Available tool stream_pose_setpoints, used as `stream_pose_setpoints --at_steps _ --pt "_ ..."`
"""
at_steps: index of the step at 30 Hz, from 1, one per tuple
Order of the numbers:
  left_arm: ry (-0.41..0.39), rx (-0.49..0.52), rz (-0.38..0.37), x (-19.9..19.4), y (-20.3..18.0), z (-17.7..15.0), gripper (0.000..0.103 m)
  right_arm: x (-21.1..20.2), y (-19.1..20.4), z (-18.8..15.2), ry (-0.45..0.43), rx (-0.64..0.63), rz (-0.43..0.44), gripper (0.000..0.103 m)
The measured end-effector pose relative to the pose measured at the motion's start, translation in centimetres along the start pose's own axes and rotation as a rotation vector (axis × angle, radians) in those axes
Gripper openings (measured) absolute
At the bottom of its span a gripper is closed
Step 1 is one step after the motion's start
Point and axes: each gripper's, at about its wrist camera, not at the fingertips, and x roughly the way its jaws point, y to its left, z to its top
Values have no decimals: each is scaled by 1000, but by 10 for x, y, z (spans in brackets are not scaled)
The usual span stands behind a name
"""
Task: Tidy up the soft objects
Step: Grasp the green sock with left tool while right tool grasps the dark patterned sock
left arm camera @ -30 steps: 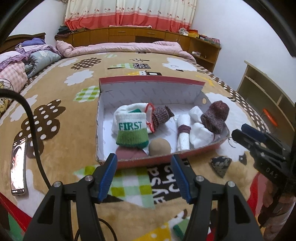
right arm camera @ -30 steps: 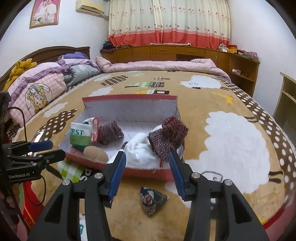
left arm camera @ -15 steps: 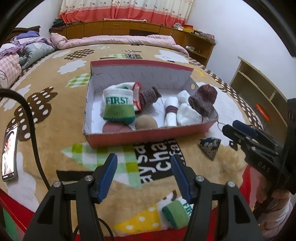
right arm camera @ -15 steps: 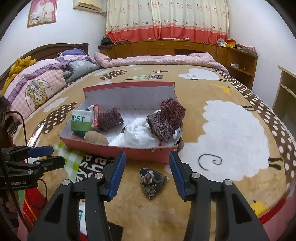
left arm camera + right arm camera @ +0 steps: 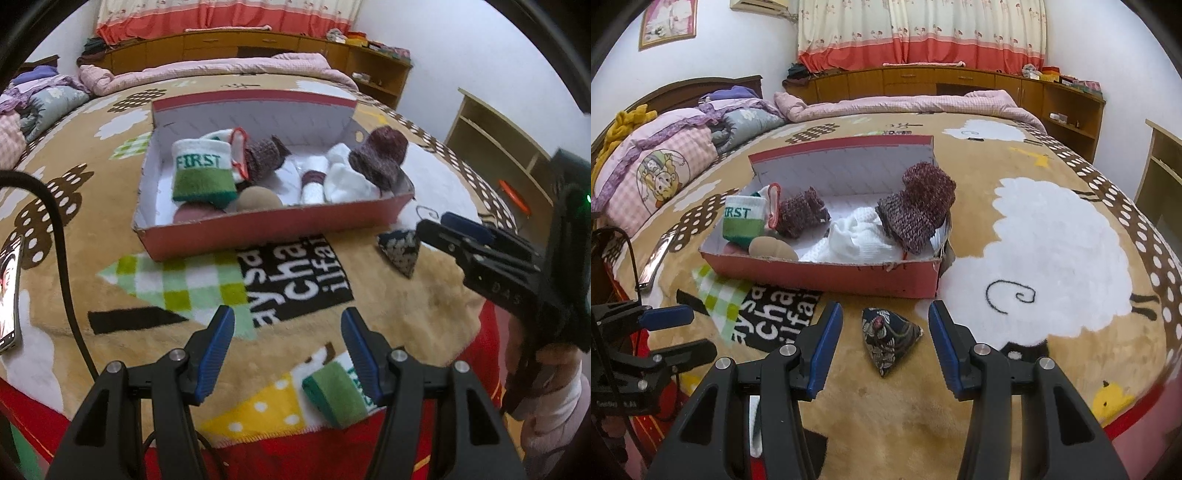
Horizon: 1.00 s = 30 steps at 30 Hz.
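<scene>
A red cardboard box [image 5: 258, 229] [image 5: 827, 273] on the bed holds socks: a green-and-white "FIRST" sock [image 5: 203, 173], maroon knit socks [image 5: 916, 210] and white ones [image 5: 857, 236]. A dark patterned triangular pouch [image 5: 886, 339] [image 5: 400, 251] lies on the blanket in front of the box. My right gripper [image 5: 884, 343] is open, its fingers either side of the pouch. My left gripper [image 5: 288, 350] is open and empty above the blanket's front edge. A second green-and-white sock [image 5: 336, 391] lies by its right finger.
A phone [image 5: 9, 295] lies on the blanket at the left with a black cable [image 5: 62, 258] beside it. Pillows and quilts [image 5: 657, 158] are piled at the bed's head. A wooden shelf [image 5: 498, 147] stands to the right.
Both grippers have pulled back from the box toward the bed's front edge. The pouch now lies between my right gripper's fingers, and the second sock has come into view.
</scene>
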Motion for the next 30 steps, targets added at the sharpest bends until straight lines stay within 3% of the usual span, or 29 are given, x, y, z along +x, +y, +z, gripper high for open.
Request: stream_pose_setpoints --at_steps 20,30 --pt "138 57 -146 17 -20 -34 64 15 -5 -7 43 5 -12 50" --pt "185 54 -151 36 -24 -44 64 31 -8 -9 73 23 -2 50"
